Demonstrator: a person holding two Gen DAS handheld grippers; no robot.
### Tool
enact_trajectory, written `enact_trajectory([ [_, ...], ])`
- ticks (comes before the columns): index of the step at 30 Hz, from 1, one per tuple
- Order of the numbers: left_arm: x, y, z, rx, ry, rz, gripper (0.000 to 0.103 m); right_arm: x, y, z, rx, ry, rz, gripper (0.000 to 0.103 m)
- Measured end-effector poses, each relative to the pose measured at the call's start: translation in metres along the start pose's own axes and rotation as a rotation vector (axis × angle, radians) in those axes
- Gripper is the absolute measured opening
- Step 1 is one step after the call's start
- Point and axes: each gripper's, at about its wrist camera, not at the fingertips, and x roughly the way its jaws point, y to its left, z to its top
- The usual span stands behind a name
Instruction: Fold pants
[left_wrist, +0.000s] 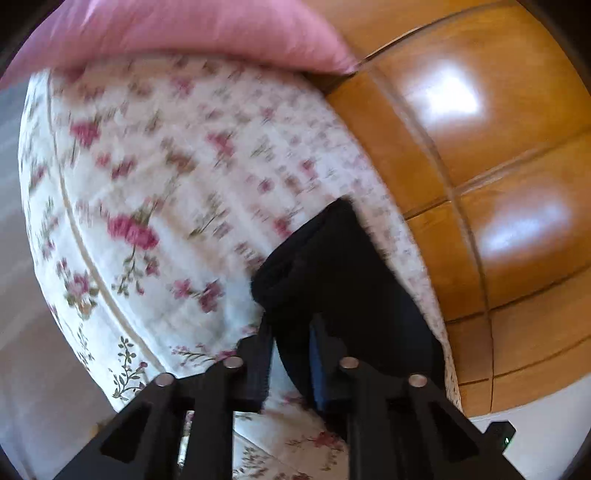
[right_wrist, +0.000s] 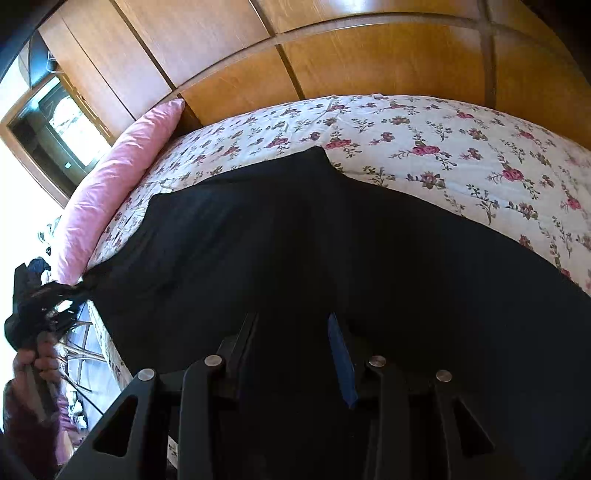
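Black pants (right_wrist: 295, 236) lie spread over the floral bedspread (right_wrist: 424, 140), filling most of the right wrist view. My right gripper (right_wrist: 291, 332) hovers just above the pants with its jaws apart and nothing between them. My left gripper (left_wrist: 291, 332) is shut on a bunched edge of the pants (left_wrist: 332, 266) and holds it above the bed, near the wooden wall. It also shows at the left edge of the right wrist view (right_wrist: 44, 299), pulling a corner of the pants off the bed's side. The left wrist view is blurred by motion.
A pink pillow (right_wrist: 118, 177) lies along the head of the bed, also in the left wrist view (left_wrist: 192, 33). Glossy wooden wardrobe panels (right_wrist: 332, 55) stand behind the bed. A window (right_wrist: 55, 122) is at the left. The floor (left_wrist: 22, 332) lies beside the bed.
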Motion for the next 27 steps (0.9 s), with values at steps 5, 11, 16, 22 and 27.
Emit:
enact_trajectory([
  [5,-0.003,0.000,0.001,0.038,-0.022,0.198,0.008,0.008,-0.001,-0.001,0.009,-0.011,-0.002,0.039],
  [11,0.000,0.030,0.007,-0.046,-0.008,0.251,0.005,0.008,-0.009,0.000,0.048,-0.015,0.051,0.042],
  [16,-0.029,-0.015,0.005,0.124,-0.158,0.252,0.020,0.007,-0.012,-0.002,0.056,-0.040,0.114,0.051],
  [22,0.001,-0.086,-0.024,0.400,-0.058,0.127,0.024,-0.004,-0.015,0.005,0.096,-0.052,0.133,0.050],
  [27,0.040,-0.126,-0.057,0.518,0.062,0.062,0.024,-0.007,-0.016,0.027,0.069,-0.072,0.094,0.050],
])
